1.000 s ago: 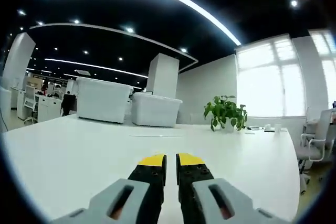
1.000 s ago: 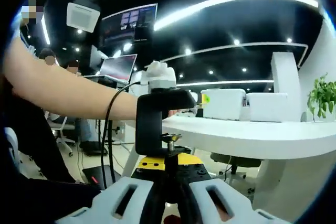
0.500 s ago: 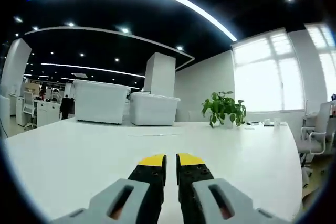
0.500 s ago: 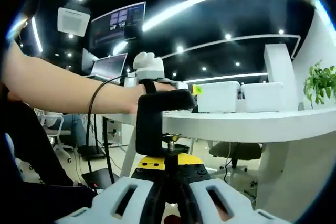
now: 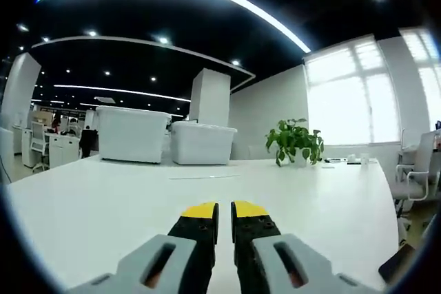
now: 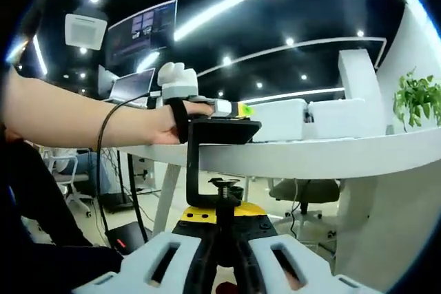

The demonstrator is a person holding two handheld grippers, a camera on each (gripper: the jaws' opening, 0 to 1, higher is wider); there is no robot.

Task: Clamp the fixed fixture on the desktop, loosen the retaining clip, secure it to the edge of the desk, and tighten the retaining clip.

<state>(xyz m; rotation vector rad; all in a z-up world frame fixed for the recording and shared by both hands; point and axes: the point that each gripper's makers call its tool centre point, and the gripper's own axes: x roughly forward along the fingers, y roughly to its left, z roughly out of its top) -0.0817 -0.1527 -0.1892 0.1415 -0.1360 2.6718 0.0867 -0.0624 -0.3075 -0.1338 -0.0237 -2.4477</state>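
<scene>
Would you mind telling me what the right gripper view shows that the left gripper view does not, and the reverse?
Right gripper view: the right tool gripping the screw of the black clamp hooked over the desk edge, a person's arm and a laptop. Left gripper view: bright windows. Both: the left tool, closed, the white desk, potted plant and white bins.

the left gripper view is sitting low over the bench (image 5: 89,204), facing across it toward the plant (image 5: 295,144). the right gripper view is looking from below the bench (image 6: 331,156) edge, close up; both are sharing the bins (image 6: 313,118).
</scene>
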